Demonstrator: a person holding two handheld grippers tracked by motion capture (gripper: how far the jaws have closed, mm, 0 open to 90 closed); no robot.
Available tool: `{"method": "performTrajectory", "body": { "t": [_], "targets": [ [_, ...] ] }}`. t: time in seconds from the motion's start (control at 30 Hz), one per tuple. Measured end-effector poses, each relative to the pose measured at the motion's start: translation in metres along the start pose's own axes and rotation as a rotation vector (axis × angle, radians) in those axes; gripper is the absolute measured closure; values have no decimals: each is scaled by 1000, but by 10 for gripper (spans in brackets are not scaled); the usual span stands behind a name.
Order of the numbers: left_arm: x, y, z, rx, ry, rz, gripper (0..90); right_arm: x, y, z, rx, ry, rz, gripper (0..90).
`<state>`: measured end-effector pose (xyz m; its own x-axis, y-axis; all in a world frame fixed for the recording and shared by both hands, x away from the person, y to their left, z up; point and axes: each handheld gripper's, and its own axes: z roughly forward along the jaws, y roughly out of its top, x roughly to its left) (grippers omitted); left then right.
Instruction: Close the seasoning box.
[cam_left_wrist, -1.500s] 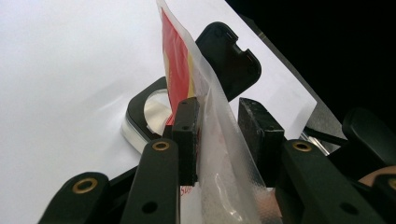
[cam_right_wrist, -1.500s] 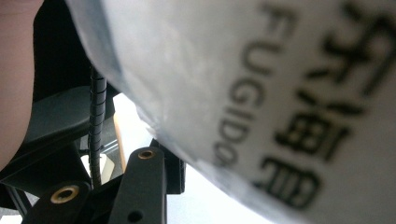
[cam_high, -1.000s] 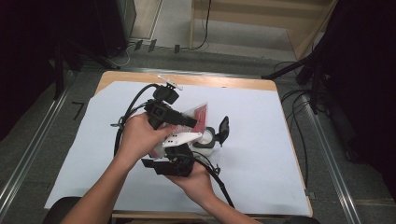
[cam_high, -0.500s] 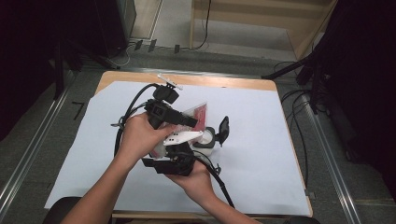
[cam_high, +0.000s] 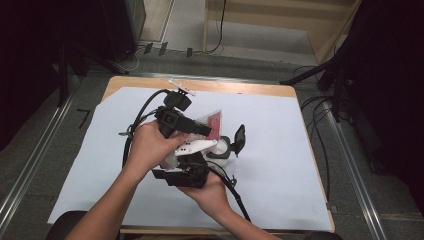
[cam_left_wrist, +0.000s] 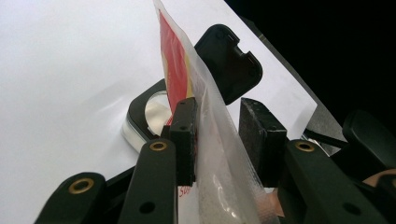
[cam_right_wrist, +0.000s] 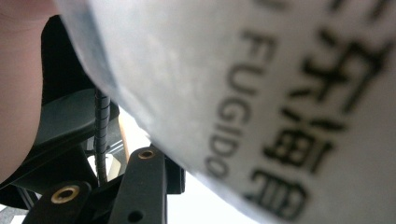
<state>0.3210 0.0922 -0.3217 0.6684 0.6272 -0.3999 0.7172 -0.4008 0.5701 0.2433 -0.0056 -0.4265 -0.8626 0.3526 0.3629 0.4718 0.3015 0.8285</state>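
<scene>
Holding the pouch (cam_left_wrist: 212, 140) upright between parted left gripper (cam_left_wrist: 217, 135) jaws, centring above the open jar (cam_high: 220, 148); right gripper (cam_high: 182, 172) state unclear.

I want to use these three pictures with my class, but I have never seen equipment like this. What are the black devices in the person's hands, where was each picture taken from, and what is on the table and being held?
A person works at a table covered with white paper, holding a hand-operated two-jaw gripper in each hand.

The high view looks down from above the person's side. The left gripper is at the left, the right gripper just below it.

The other two pictures come from small cameras riding on the grippers, looking along their black jaws.

In the left gripper view, a clear plastic packet with red print stands between the jaws; one pad touches it and a gap remains beside the other. Behind it on the paper sits a small clear container with its black hinged lid open.

The right gripper view is very close to the packet's printed side, so its grip cannot be judged.
</scene>
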Motion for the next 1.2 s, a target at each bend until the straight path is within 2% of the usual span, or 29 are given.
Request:
{"method": "performTrajectory", "body": {
  "t": [0.33,0.47,0.67,0.97,1.2],
  "targets": [
    [2,-1,-1,7,-2,10,688,0,0,1,6,-6,-9,632],
    [2,-1,-1,16,-9,2,687,1,-1,1,3,-8,-22,627],
    [4,-2,-1,51,-24,-5,679,2,-4,4,-5,-16,-45,603],
    [8,-4,-3,76,-51,-28,668,4,-9,7,-17,-13,-83,569],
    [12,-7,-6,107,-70,-33,661,6,-14,12,-8,-23,-109,553]
  ]
}}
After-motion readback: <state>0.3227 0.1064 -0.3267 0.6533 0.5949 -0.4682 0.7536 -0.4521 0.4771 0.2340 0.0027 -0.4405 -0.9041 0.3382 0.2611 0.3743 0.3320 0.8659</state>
